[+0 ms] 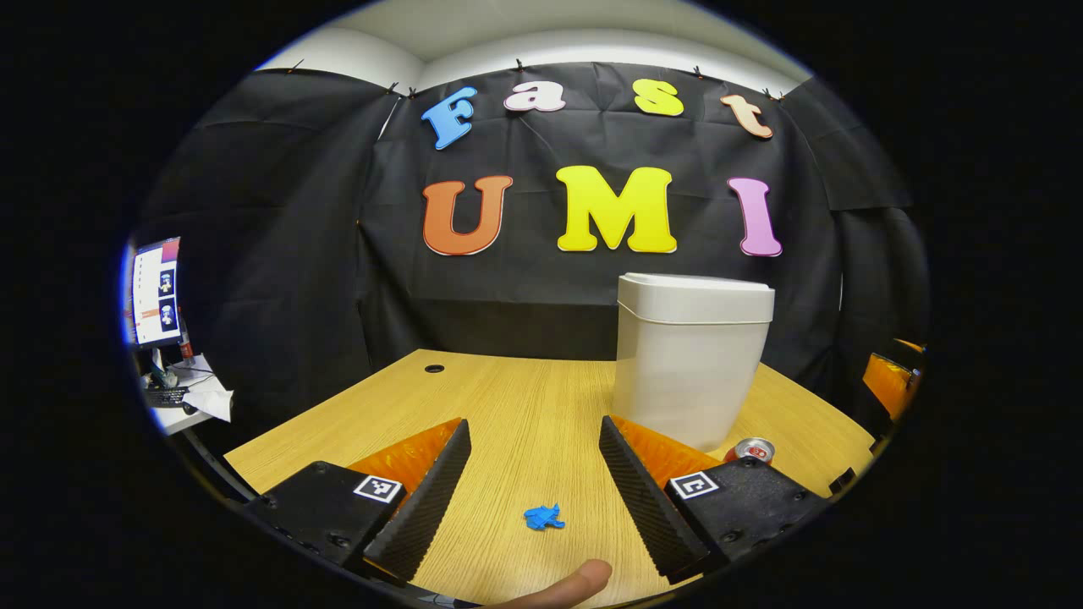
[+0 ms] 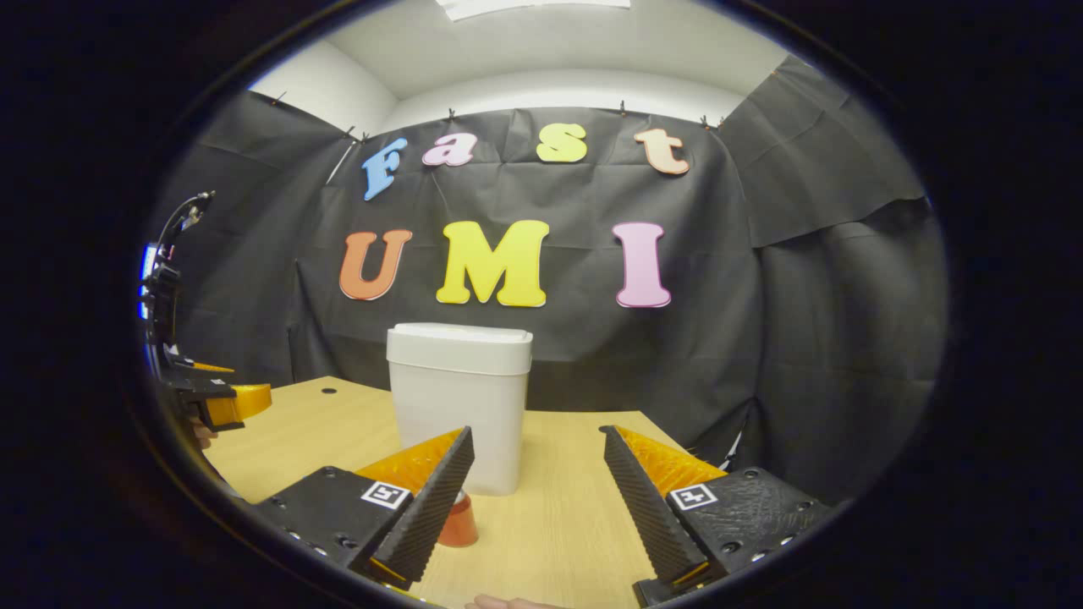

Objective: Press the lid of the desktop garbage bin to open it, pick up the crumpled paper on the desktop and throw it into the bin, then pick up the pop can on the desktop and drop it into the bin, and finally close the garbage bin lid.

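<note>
Starting at step one, lid (image 2: 459, 337) closed on bin (image 2: 461, 419) mid-desk, paper (image 1: 543, 517) and can (image 1: 751, 449) untouched, left gripper (image 1: 535, 486) and right gripper (image 2: 537, 495) spread empty; next, pressing the lid.

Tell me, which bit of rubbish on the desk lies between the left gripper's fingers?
The blue crumpled paper, small and flat on the wood between the open fingers. The red pop can stands off to the side beside the white bin.
</note>
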Available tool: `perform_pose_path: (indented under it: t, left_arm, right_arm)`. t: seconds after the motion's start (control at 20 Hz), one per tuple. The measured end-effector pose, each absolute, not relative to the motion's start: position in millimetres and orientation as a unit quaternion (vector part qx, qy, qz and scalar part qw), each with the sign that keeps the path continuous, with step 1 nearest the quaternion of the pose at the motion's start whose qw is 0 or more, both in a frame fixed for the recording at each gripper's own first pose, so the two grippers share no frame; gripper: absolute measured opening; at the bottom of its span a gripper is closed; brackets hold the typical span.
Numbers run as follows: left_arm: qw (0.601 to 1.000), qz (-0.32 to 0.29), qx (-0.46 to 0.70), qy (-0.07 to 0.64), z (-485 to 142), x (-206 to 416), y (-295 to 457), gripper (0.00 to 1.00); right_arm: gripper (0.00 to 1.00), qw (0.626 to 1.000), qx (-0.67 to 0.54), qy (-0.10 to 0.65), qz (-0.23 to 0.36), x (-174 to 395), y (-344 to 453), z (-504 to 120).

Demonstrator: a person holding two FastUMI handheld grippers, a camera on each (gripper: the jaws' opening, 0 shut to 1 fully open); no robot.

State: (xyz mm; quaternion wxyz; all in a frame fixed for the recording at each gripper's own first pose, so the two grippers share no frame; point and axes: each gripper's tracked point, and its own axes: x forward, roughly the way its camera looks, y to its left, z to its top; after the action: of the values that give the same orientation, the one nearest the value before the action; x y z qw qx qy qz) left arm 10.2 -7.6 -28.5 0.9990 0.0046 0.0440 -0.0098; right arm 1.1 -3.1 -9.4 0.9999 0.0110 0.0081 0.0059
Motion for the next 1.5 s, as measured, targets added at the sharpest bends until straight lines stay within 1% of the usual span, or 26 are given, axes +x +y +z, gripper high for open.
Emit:
perform_pose_path:
  t: [0.15,0.2,0.25,0.35,0.45,0.5,0.55,0.6,0.65,0.7,0.75,0.8,0.85,0.9,0.95,1.0,1.1,1.25,1.35,1.5]
  left_arm:
    - [0.999,-0.01,0.006,0.045,-28.1,10.5,-7.3,0.99]
    - [0.999,-0.011,0.007,0.045,-29.4,10.1,-7.2,0.99]
    - [0.999,-0.012,0.009,0.045,-27.8,9.8,-6.8,0.99]
    - [0.999,-0.012,0.013,0.043,-28.1,9.5,-4.3,0.99]
    - [0.999,-0.009,0.016,0.042,-26.6,9.9,-0.1,0.99]
    - [0.999,-0.007,0.017,0.041,-25.3,9.4,2.3,0.99]
    - [0.999,-0.005,0.017,0.039,-24.5,9.0,3.3,0.99]
    - [0.999,-0.005,0.017,0.038,-24.0,8.9,4.7,0.99]
    - [0.999,-0.007,0.018,0.037,-23.3,9.1,4.3,0.99]
    - [0.999,-0.007,0.018,0.035,-22.4,9.2,5.7,0.99]
    - [0.999,-0.006,0.019,0.035,-21.7,8.9,7.3,0.99]
    - [0.999,-0.006,0.02,0.034,-22.3,9.5,8.7,0.99]
    - [0.999,-0.005,0.021,0.032,-21.3,9.2,11.3,0.99]
    - [0.999,-0.004,0.023,0.029,-19.5,9.7,13.7,0.99]
    - [0.999,-0.001,0.024,0.027,-19.0,9.6,16.0,0.99]
    - [0.999,0.002,0.025,0.025,-18.4,10.4,19.4,0.99]
    - [0.999,0.003,0.023,0.028,-20.5,12.0,23.7,0.99]
    - [0.999,0.01,0.014,0.036,-22.8,15.6,33.8,0.99]
    - [0.999,0.015,0.004,0.041,-25.6,18.4,41.1,0.99]
    - [0.999,0.016,-0.011,0.051,-30.5,19.4,47.2,0.99]
  right_arm:
    - [0.95,1.0,-0.002,-0.002,0.011,8.4,3.4,1.0]
    - [0.97,1.0,-0.003,-0.007,0.016,10.4,7.4,6.2]
    - [0.97,1.0,-0.001,-0.008,0.021,12.8,11.6,8.3]
    - [0.93,1.0,0.005,-0.005,0.029,18.9,18.3,12.3]
    - [0.94,0.999,0.014,-0.003,0.033,22.6,22.5,21.2]
    - [0.83,0.999,0.019,-0.007,0.035,24.9,23.5,28.4]
    - [0.8,0.999,0.021,-0.011,0.037,29.0,27.0,35.3]
    - [0.72,0.999,0.024,-0.018,0.035,32.0,27.1,44.0]
    - [0.67,0.999,0.024,-0.023,0.031,35.2,26.9,51.8]
    - [0.55,0.999,0.023,-0.025,0.022,40.3,25.0,57.7]
    - [0.46,0.999,0.018,-0.024,0.024,45.3,30.1,61.3]
    - [0.29,0.999,0.015,-0.022,0.026,50.9,34.3,64.4]
    - [0.24,0.999,0.011,-0.018,0.028,56.0,38.6,67.7]
    - [0.12,0.999,0.006,-0.016,0.035,61.0,44.1,70.5]
    - [0.05,0.999,-0.005,-0.012,0.042,69.0,51.8,71.0]
    - [0.01,0.999,-0.014,-0.009,0.045,81.2,57.7,71.0]
    - [0.0,0.997,-0.023,-0.004,0.068,82.0,71.2,79.8]
    - [0.0,0.996,-0.004,0.011,0.087,103.6,86.4,90.2]
    - [0.0,0.994,0.017,0.02,0.11,123.2,103.2,103.2]
    - [0.0,0.989,0.032,0.074,0.121,160.0,118.0,97.4]
